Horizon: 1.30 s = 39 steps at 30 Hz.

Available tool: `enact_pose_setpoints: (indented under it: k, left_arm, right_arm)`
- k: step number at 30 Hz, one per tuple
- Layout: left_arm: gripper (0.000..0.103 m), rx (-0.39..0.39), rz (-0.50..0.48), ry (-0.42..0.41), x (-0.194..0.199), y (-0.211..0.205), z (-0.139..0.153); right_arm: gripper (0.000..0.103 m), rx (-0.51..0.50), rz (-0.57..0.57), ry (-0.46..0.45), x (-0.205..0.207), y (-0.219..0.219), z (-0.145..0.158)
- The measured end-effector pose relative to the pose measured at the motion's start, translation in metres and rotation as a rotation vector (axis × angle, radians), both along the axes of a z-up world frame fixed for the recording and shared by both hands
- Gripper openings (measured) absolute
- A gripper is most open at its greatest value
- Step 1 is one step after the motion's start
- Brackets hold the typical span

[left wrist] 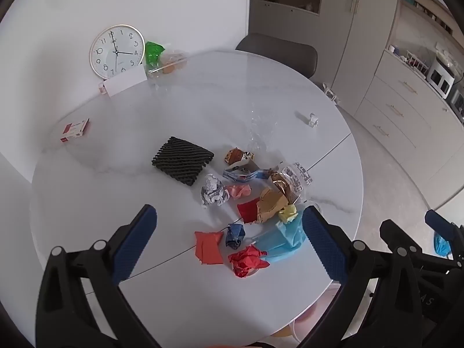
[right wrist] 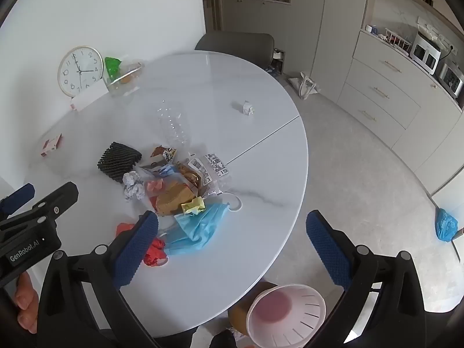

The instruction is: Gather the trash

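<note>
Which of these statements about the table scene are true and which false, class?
1. Both grippers' jaws are open and hold nothing. True: left gripper, right gripper.
2. The clock lies flat on the table. False: it stands upright by the wall.
3. A blue face mask lies in the trash pile. True.
4. The pink bin stands on the table. False: it is below the table's edge.

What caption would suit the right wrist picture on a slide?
Open right hand-held gripper above a round white table strewn with crumpled trash, a blue face mask nearest, pink bin below.
</note>
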<state>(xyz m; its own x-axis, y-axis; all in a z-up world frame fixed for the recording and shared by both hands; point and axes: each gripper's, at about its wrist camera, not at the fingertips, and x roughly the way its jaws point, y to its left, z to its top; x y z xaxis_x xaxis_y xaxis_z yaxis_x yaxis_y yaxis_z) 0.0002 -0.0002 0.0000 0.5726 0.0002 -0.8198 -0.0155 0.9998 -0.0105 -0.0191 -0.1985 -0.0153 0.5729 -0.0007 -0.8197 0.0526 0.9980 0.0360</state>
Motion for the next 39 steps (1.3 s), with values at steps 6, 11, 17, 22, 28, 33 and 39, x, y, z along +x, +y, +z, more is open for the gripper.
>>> enact_pose_setpoints:
  k: [6, 11, 17, 22, 28, 33, 39]
  left_arm:
    - [0.096, 0.02, 0.008, -0.005, 0.0017, -0.0048, 0.0008]
    - [0.096, 0.002, 0.003, 0.001, -0.0068, -0.0053, -0.0025]
    - [0.096, -0.012, 0.004, 0.006, -0.0044, 0.0018, -0.0046]
    - [0.096, -0.006, 0.006, 0.002, -0.006, 0.0009, -0.0042]
    - [0.096, -0.008, 0.007, 0.002, -0.0059, 0.0019, -0.0034]
    - [0.096, -0.004, 0.008, 0.002, -0.0053, 0.0024, -0.0021]
    - [0.096, -0.006, 0.008, 0.002, -0.0056, 0.0027, -0.0018]
  right_arm:
    - [0.101, 0.003, 0.001, -0.001, -0.0016, -0.0005, 0.0]
    - [0.101, 0.002, 0.008, 0.001, -0.0032, 0.0021, 0.0007]
    - [0.101, 0.0, 0.015, 0.003, -0.0044, 0.0002, 0.0021]
    - [0.101, -0.005, 0.011, 0.002, -0.0057, 0.0078, 0.001]
    - [0.101, -0.006, 0.011, 0.002, -0.0053, 0.0067, 0.0007]
    - [0.101, -0.005, 0.012, 0.002, -0.0057, 0.0072, 0.0009]
    - [0.101, -0.006, 0.011, 0.003, -0.0063, 0.0073, 0.0009]
